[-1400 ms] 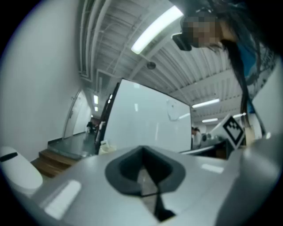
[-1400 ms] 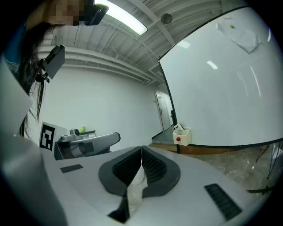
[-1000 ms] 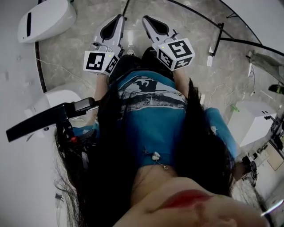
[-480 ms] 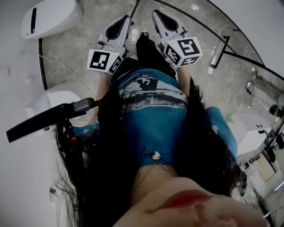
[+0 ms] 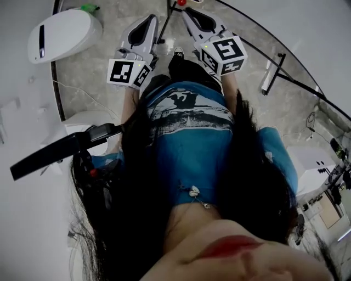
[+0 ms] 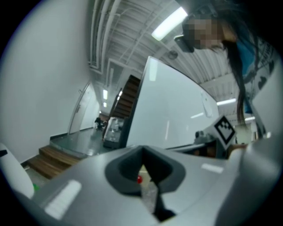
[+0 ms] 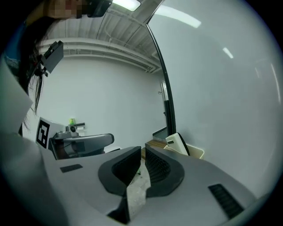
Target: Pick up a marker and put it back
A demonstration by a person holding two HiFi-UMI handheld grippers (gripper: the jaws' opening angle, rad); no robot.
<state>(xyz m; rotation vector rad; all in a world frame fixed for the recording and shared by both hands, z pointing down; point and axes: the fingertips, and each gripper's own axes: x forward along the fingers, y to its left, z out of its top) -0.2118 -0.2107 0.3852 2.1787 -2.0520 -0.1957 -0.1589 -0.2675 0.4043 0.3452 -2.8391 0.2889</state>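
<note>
Marble floor (image 5: 93, 71) fills the frame as I look down past my blue shirt (image 5: 189, 137). At far left sits a white pod (image 5: 63, 33), with a small green thing (image 5: 88, 7) just beyond it. My left gripper (image 5: 148, 18) points forward, its jaws clenched tip to tip with nothing between them. Ahead, at the top edge, lies a small red thing (image 5: 181, 2). Whether it or the green thing is the marker I cannot tell. My right gripper (image 5: 184, 11), just beside the left, is likewise clenched and empty. A black bar (image 5: 272, 74) lies on the floor at right.
</note>
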